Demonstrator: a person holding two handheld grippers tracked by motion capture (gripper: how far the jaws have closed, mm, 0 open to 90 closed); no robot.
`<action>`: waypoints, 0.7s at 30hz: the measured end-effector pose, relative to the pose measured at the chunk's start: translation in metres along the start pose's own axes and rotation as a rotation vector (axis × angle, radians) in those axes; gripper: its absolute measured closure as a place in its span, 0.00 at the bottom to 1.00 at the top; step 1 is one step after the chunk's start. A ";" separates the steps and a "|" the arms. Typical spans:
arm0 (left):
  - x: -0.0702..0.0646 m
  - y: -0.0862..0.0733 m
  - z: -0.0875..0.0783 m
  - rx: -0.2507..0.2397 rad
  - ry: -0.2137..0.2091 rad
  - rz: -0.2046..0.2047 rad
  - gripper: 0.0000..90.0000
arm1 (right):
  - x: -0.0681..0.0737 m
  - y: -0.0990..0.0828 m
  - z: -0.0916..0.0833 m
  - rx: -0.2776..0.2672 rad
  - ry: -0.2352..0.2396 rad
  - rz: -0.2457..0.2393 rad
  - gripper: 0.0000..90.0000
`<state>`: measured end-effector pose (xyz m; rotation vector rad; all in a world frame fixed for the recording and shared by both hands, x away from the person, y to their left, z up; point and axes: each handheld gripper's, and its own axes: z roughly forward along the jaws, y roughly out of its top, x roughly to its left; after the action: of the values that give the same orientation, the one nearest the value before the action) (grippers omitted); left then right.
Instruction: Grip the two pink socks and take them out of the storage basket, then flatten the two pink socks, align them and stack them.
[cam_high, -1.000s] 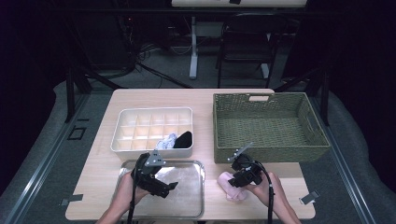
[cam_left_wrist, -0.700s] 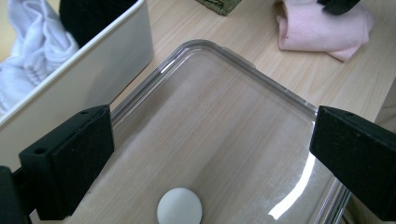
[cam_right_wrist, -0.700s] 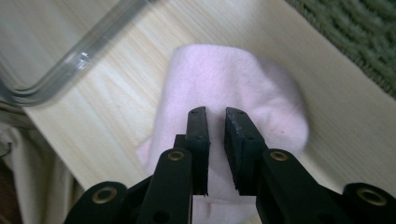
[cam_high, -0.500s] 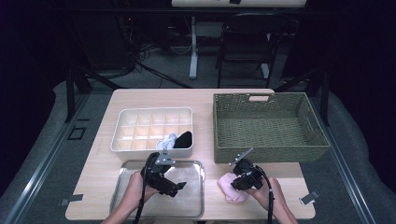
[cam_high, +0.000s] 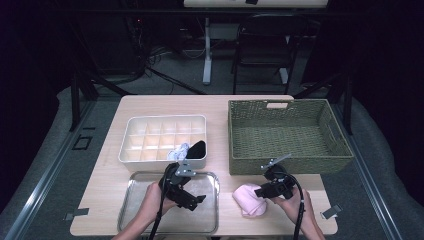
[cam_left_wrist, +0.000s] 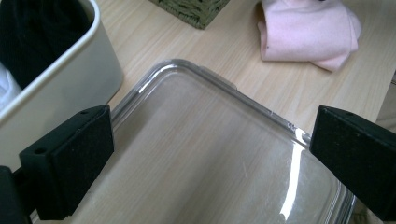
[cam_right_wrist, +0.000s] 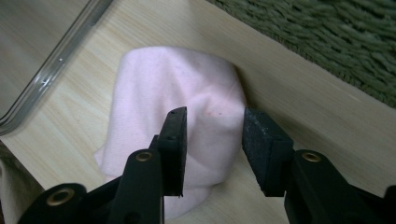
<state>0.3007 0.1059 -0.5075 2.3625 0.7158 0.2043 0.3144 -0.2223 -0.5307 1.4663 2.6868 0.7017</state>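
Left gripper (cam_left_wrist: 210, 154) w/ black jaws wide apart, nothing btwn them, above clear tray (cam_left_wrist: 224, 154) on wooden table (cam_left_wrist: 187, 42); white divided box (cam_left_wrist: 65, 88) just beside tray at left, pink cloth (cam_left_wrist: 306, 35) lying farther off, green basket corner (cam_left_wrist: 196, 9) up top.

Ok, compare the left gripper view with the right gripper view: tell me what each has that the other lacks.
The left gripper view alone has the white compartment box, with something dark inside, and the left gripper, jaws wide apart over the clear tray. The right gripper view alone has the right gripper, jaws part open, having just opened, straddling a fold. Both share the pink cloth, the tray's rim, the green woven basket and the wooden table.
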 end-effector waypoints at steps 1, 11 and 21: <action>0.001 -0.001 0.000 0.000 0.002 -0.004 0.00 | -0.001 -0.001 0.002 -0.010 -0.003 0.017 0.66; 0.004 -0.007 -0.001 0.004 0.002 -0.020 0.00 | -0.015 -0.004 0.010 0.024 0.065 0.046 0.90; 0.001 -0.006 0.003 0.008 -0.001 -0.013 0.00 | -0.013 -0.004 -0.005 -0.012 0.038 0.039 0.94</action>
<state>0.3000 0.1088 -0.5142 2.3651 0.7323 0.1951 0.3177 -0.2361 -0.5299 1.5218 2.6837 0.7536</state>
